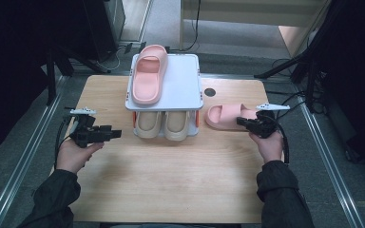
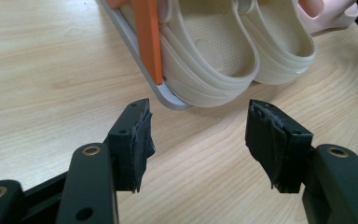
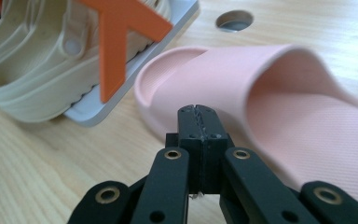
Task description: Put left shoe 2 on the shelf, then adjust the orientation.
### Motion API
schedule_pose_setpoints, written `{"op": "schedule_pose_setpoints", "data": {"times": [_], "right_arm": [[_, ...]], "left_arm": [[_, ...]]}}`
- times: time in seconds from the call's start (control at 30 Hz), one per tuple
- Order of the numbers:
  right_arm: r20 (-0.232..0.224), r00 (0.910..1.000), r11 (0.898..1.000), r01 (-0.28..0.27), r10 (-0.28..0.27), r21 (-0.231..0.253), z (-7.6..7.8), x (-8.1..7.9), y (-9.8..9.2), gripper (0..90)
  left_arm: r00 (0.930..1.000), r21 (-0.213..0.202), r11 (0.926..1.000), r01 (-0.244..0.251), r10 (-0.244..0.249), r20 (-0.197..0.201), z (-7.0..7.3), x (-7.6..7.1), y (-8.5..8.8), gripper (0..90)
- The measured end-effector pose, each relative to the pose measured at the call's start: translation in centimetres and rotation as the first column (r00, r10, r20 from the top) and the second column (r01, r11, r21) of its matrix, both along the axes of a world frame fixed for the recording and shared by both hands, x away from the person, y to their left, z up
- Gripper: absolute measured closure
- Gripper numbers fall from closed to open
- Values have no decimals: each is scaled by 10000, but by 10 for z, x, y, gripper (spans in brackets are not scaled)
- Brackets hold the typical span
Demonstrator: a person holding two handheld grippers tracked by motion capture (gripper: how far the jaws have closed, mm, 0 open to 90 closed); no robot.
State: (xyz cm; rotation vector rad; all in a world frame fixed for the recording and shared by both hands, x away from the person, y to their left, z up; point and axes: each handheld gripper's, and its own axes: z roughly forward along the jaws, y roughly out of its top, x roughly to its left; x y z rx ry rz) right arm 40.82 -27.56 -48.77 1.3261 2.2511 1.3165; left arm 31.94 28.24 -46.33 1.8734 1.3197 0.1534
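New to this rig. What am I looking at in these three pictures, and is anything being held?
No robot arm here: a person holds a two-jaw tool in each hand. The high view looks down on the wooden table; the other two pictures come from cameras riding on each tool, looking along its jaws.

On the table stands a small white shoe rack, with one pink slipper on top and a beige pair on the lower shelf. A second pink slipper lies on the table to the rack's right.

The left gripper is open with nothing between its jaws, pointing at the beige pair. The right gripper is shut and empty, right beside the second pink slipper.
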Motion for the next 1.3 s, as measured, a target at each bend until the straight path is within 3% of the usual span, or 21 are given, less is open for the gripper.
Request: {"op": "schedule_pose_setpoints", "data": {"times": [0.23, 0.33, 0.57, 0.87, 1.3], "right_arm": [[-48, 9983, 9981, 574, -573, 237, -3, 13, -19, 900], [-162, 9968, 9963, 789, -784, 341, -5, 17, -25, 900], [-536, 9940, 9954, 960, -956, 53, -14, 26, -25, 900], [-689, 9935, 9956, 883, -902, -301, -15, 30, -15, 900], [-1037, 9938, 9968, 318, -394, -736, -14, 23, 12, 900]], "left_arm": [[10000, -45, 10000, -3, 3, 83, -5, -8, 1, 397], [9994, -12, 10000, 69, -69, 330, -8, -11, 1, 395], [9998, 62, 10000, 57, -58, 210, -12, -15, 3, 393], [10000, 112, 9999, -94, 94, 6, -16, -17, 8, 390], [9997, 85, 9999, -125, 127, -201, -18, -13, 10, 386]]}}
